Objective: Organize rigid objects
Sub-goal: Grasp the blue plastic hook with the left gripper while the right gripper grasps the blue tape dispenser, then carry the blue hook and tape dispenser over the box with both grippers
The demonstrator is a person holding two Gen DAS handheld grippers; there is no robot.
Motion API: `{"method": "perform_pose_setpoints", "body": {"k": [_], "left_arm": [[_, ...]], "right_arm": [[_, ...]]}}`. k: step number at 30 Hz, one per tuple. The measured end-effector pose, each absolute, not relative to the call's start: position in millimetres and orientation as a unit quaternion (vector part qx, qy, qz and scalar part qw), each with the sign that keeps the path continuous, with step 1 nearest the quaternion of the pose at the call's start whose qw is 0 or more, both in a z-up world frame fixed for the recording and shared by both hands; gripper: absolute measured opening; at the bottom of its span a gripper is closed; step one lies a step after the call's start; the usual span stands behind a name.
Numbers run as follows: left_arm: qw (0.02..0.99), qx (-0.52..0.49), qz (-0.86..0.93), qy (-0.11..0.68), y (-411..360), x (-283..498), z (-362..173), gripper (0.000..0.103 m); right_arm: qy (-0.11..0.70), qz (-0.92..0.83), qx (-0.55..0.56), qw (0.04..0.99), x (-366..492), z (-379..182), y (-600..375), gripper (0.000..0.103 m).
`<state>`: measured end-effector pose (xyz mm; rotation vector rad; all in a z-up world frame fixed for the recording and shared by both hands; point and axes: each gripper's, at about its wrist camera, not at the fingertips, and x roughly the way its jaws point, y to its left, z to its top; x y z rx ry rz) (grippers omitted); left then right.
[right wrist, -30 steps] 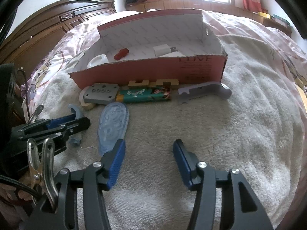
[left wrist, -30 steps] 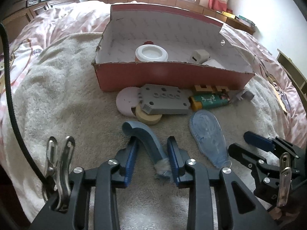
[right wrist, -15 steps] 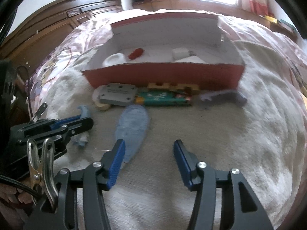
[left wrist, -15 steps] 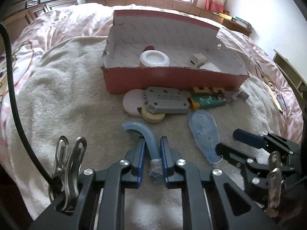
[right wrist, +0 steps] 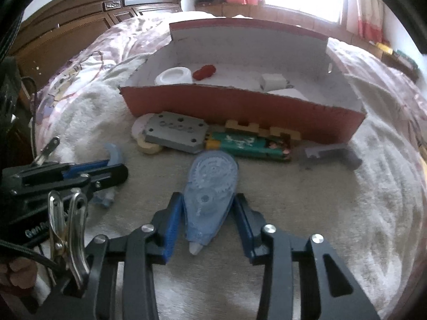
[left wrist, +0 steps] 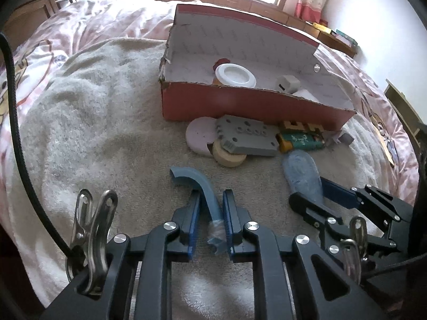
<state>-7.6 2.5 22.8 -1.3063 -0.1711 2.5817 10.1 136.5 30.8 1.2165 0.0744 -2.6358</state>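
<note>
My left gripper (left wrist: 212, 213) is shut on the lower end of a blue curved plastic piece (left wrist: 198, 182), which rests on the beige blanket. A translucent blue correction tape dispenser (right wrist: 210, 186) lies flat with its tip toward me, and my right gripper (right wrist: 208, 205) straddles its narrow end. Those jaws are closing, with the pads close against its sides, the right one a sliver apart. The open red cardboard box (left wrist: 253, 106) stands behind, holding a white lid (left wrist: 234, 74), a small red object (right wrist: 204, 72) and a white charger (left wrist: 288, 82).
Along the box's front wall lie a pink disc (left wrist: 197, 136), a grey drilled block (left wrist: 248, 136), a tape roll (left wrist: 229, 157), a wooden notched piece (right wrist: 261, 129), a green tube (right wrist: 248, 144) and a grey tool (right wrist: 333, 152). A wooden headboard (right wrist: 80, 26) stands at the far left.
The left jaws closed onto the blue curved piece. The right gripper shifted left until the tape dispenser lay between its fingers, and its jaws narrowed.
</note>
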Motion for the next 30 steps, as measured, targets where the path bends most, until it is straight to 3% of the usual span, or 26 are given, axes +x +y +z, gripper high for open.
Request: {"method": "perform_pose_setpoints", "body": {"k": [15, 22, 28, 30], "left_arm": [[0.108, -0.44, 0.891, -0.029, 11.4, -6.2, 21.7, 0.02], [0.103, -0.437, 0.893, -0.016, 17.3, -4.0, 20.1, 0.028], [0.103, -0.429, 0.897, -0.013, 17.8, -2.5, 19.7, 0.027], [0.101, -0.427, 0.899, -0.011, 16.8, -1.9, 20.3, 0.018]], "right_arm": [[-0.003, -0.902, 0.414, 0.122, 17.5, 31.1, 149.7, 0.041], [0.017, -0.905, 0.409, 0.117, 20.6, 28.0, 144.8, 0.041], [0.014, -0.907, 0.404, 0.118, 21.1, 27.6, 145.1, 0.041], [0.006, -0.907, 0.403, 0.12, 21.5, 28.1, 147.8, 0.041]]}}
